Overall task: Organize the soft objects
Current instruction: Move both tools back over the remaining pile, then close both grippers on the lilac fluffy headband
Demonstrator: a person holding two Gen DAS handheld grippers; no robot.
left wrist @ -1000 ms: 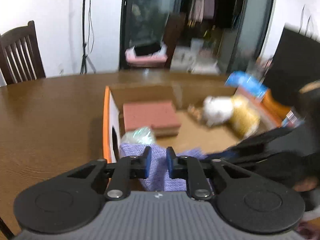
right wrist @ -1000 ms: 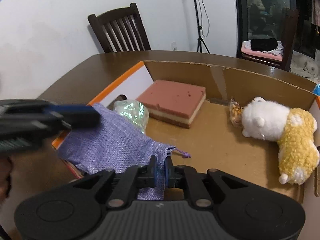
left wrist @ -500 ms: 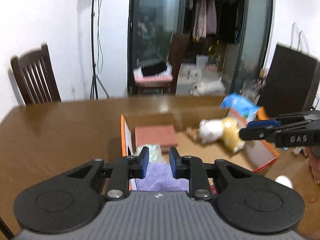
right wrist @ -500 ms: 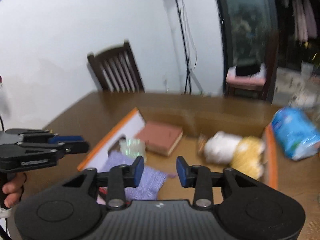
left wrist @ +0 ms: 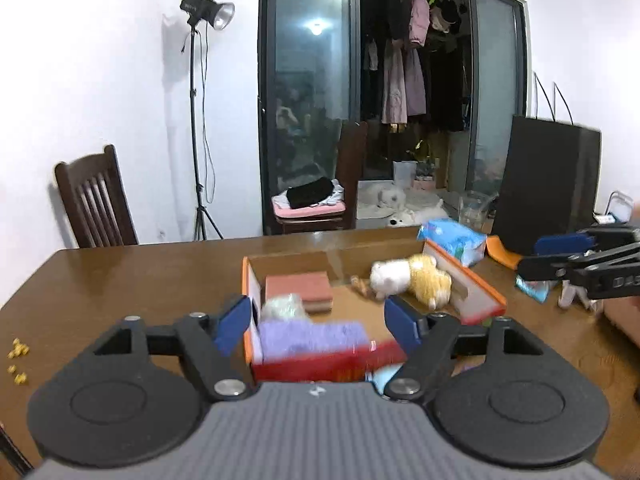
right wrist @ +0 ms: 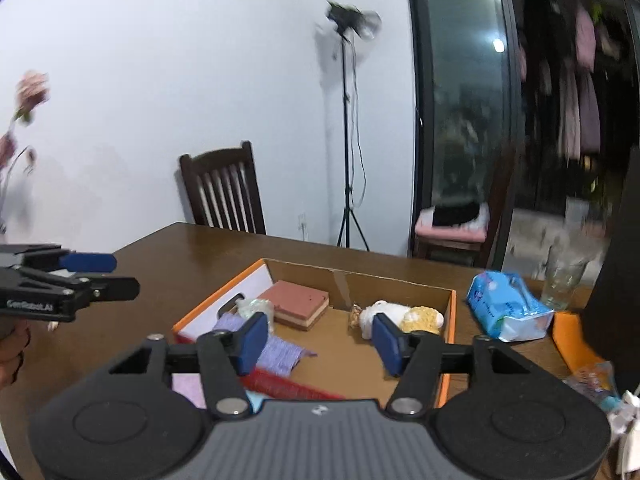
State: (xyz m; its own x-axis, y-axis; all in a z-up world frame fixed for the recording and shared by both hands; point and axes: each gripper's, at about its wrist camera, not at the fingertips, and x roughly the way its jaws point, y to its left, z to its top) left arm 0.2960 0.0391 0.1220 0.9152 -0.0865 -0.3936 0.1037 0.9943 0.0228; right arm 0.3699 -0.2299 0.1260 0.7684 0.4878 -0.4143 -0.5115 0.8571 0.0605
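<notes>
An orange-rimmed cardboard box [left wrist: 476, 280] [right wrist: 451, 320] on the wooden table holds a purple fabric pouch [left wrist: 312, 332] [right wrist: 276, 350], a pink sponge block [left wrist: 298, 288] [right wrist: 296, 308], a shiny crumpled ball [left wrist: 282, 308] [right wrist: 256, 308] and a white-and-yellow plush toy [left wrist: 408, 278] [right wrist: 396, 316]. My left gripper [left wrist: 318, 324] is open and empty, raised behind the box's near edge. My right gripper [right wrist: 318, 342] is open and empty, raised above the box's near side. Each gripper shows in the other's view, the right [left wrist: 580, 256] and the left [right wrist: 72, 276].
A blue tissue pack [left wrist: 452, 238] [right wrist: 508, 308] lies beyond the box's right side, with a glass [right wrist: 560, 280] and an orange item [right wrist: 572, 340] nearby. Small yellow bits [left wrist: 18, 356] lie on the table at left. A wooden chair [left wrist: 94, 200] and light stand [left wrist: 200, 120] stand behind.
Both grippers let go of the purple pouch, opened wide and pulled back and up from the box. The pouch now lies in the box's near left corner.
</notes>
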